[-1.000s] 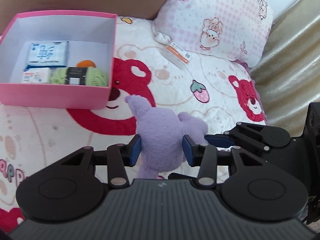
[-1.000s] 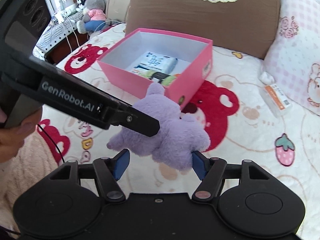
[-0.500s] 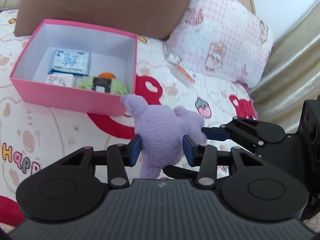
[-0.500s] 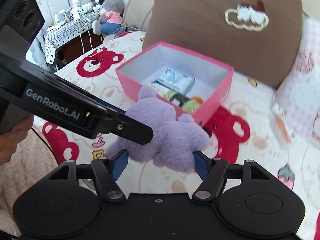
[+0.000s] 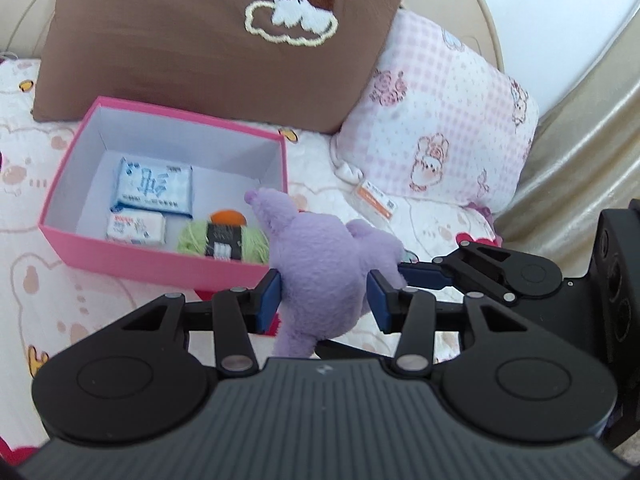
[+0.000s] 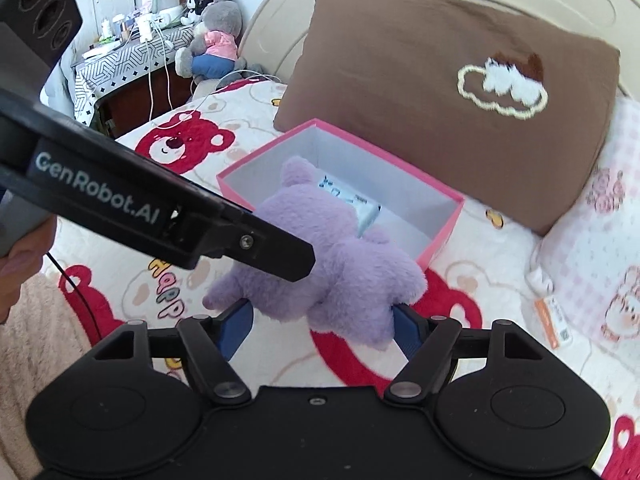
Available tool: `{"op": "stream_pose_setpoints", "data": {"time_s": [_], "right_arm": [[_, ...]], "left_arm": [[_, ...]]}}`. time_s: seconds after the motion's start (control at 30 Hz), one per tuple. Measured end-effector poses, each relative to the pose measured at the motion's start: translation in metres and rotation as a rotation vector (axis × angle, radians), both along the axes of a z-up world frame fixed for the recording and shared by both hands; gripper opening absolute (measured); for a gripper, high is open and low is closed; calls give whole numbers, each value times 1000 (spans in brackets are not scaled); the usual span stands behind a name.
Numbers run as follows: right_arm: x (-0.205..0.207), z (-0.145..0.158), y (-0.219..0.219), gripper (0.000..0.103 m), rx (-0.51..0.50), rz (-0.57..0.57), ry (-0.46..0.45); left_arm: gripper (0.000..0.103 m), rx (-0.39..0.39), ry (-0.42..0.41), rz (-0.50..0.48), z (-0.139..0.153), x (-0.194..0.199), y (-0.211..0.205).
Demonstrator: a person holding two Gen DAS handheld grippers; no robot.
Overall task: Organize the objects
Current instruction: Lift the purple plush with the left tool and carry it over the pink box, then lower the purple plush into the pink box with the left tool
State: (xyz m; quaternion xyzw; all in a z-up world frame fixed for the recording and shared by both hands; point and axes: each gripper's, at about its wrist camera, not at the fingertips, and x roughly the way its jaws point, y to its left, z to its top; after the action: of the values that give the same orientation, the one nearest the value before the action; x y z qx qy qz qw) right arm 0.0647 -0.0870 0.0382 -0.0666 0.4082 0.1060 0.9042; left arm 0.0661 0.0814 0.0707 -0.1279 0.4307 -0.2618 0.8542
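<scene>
Two hand-held grippers: both tilt downward over the bed [image 5: 100,304], meeting on one toy.
Bed: carries the pink box [image 5: 160,256], open-topped.
Purple plush toy [image 5: 324,280]: lifted just in front of the box.
Left hand-held gripper [image 5: 324,300]: narrow, pinching the toy's middle.
Right hand-held gripper [image 6: 320,326]: widening, toy between its pads, right pad touching.

Both views bright, even daylight; colours were vivid. Wall [image 5: 560,20] at top right of left view blown out to white; curtain [image 5: 580,152] carried soft sheen. Shadows faint, only under box [image 5: 168,264] and plush [image 6: 336,276]. Strong fisheye bending at edges, corners dark. Slight motion blur on pillow [image 5: 208,40] and bedspread [image 6: 460,352]; gripper bodies in foreground stayed sharp
</scene>
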Motion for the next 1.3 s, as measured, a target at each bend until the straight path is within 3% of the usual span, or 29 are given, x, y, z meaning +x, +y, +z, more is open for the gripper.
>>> {"op": "stream_pose_setpoints", "data": {"time_s": [0.47, 0.67, 0.83, 1.3], "right_arm": [[52, 9, 11, 78, -72, 17, -28], [79, 11, 16, 78, -159, 29, -35], [111, 10, 8, 78, -148, 39, -32], [162, -28, 10, 77, -103, 99, 13]], "left_arm": [[44, 9, -19, 53, -2, 47, 15], [44, 24, -46, 96, -2, 71, 14], [44, -4, -65, 143, -6, 101, 22], [44, -52, -59, 217, -70, 137, 53]]}}
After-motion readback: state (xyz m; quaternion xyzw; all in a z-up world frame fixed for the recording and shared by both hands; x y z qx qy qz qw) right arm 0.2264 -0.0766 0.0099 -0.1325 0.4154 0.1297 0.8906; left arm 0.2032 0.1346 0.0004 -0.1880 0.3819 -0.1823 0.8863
